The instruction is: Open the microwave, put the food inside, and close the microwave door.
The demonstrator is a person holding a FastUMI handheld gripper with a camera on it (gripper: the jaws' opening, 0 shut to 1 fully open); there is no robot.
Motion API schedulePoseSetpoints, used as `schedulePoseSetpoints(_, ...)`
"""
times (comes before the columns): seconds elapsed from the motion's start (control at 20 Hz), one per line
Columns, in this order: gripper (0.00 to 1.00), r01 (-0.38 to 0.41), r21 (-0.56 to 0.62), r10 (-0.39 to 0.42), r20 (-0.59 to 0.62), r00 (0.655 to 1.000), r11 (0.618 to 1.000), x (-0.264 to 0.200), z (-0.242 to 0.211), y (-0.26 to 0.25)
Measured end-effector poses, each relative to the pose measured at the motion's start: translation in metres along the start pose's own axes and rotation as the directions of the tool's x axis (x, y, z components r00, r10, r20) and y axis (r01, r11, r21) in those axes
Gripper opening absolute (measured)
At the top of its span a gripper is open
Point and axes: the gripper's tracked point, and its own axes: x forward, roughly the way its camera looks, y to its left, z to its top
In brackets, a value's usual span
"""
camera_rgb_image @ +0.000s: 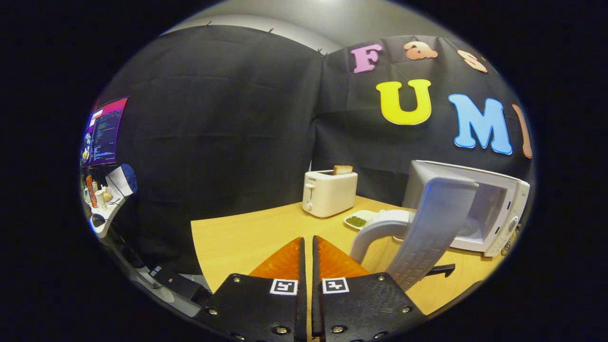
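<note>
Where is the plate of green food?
The plate sits on the table, between the toaster and the open microwave, beyond the closed, empty gripper.

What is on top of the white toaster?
A slice of toast sticks up from the slot of the toaster. Its lower part is hidden inside. The gripper is shut and empty, far in front of it.

The one camera rides on the hand-held gripper [307, 247], looking forward along its two fingers, which lie nearly together. It sits low over the near edge of the worktop [247, 237], facing the booth's corner. The microwave [494, 209] stands close, just ahead and rightward; the toaster [329, 192] lies beyond.
</note>
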Motion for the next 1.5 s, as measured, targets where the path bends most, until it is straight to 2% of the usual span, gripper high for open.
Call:
schedulePoseSetpoints(0.1, 0.01, 0.013, -0.002, -0.013, -0.017, 1.0, 1.0, 0.002, -0.009, -0.001)
schedulePoseSetpoints(0.25, 0.01, 0.072, 0.004, -0.072, -0.034, 0.997, 0.997, -0.003, -0.019, -0.023)
schedulePoseSetpoints(0.5, 0.01, 0.21, 0.019, -0.21, -0.016, 0.978, 0.978, -0.027, -0.017, -0.09)
schedulePoseSetpoints(0.8, 0.01, 0.376, 0.016, -0.376, -0.03, 0.926, 0.926, -0.044, -0.019, -0.182)
schedulePoseSetpoints(0.95, 0.01, 0.46, 0.021, -0.46, -0.029, 0.888, 0.888, -0.046, -0.019, -0.233)
schedulePoseSetpoints(1.1, 0.01, 0.514, 0.048, -0.513, -0.034, 0.858, 0.857, -0.044, -0.016, -0.272)
schedulePoseSetpoints(1.5, 0.01, 0.644, 0.034, -0.643, -0.032, 0.765, 0.765, -0.026, -0.005, -0.36)
